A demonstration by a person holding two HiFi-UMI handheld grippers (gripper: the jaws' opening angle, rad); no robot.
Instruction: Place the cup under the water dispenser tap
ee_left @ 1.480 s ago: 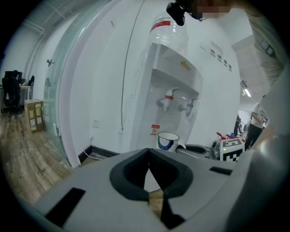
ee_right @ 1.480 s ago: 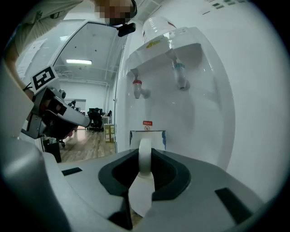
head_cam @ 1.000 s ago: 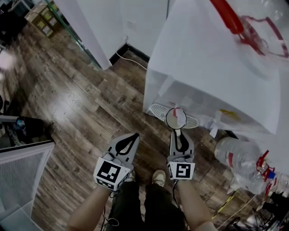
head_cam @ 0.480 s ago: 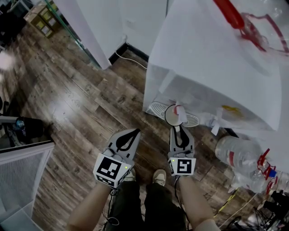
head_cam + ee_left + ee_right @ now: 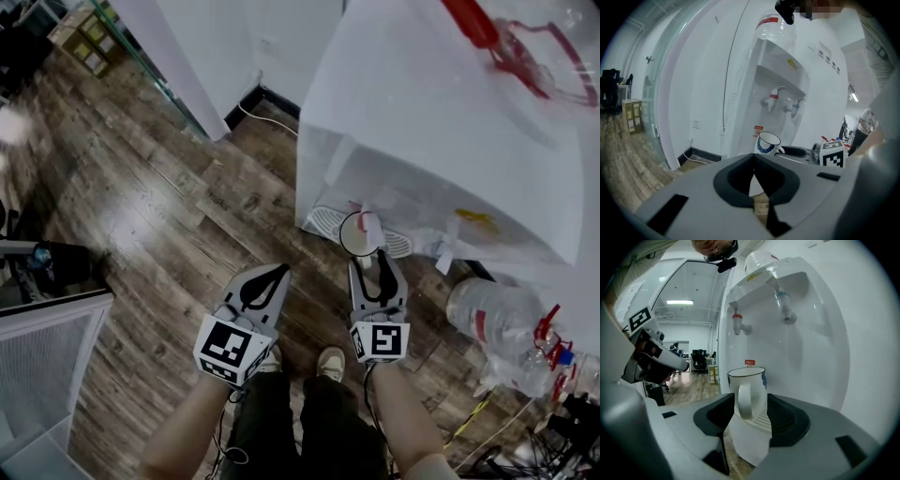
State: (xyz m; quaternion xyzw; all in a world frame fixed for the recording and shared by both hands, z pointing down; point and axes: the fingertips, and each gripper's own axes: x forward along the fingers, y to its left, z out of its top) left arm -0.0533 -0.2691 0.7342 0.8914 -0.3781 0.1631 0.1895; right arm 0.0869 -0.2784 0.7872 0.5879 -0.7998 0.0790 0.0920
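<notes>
Wood-plank flr (image 5: pixel 141 206), white wall (image 5: pixel 281 47) w/ black baseboard (image 5: pixel 248 98), boxes (image 5: pixel 84 42) beyond.

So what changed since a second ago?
The right gripper has just been opening its jaws, letting go of the cup, whose handle stands loose between them. The cup stayed on the drip tray below the red tap; the left gripper stayed shut and still.

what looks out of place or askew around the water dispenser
Only the large water bottle seems out of place: it lies on its side on the floor right of the water dispenser. The cup stands upright on the drip tray, with no spill visible.
</notes>
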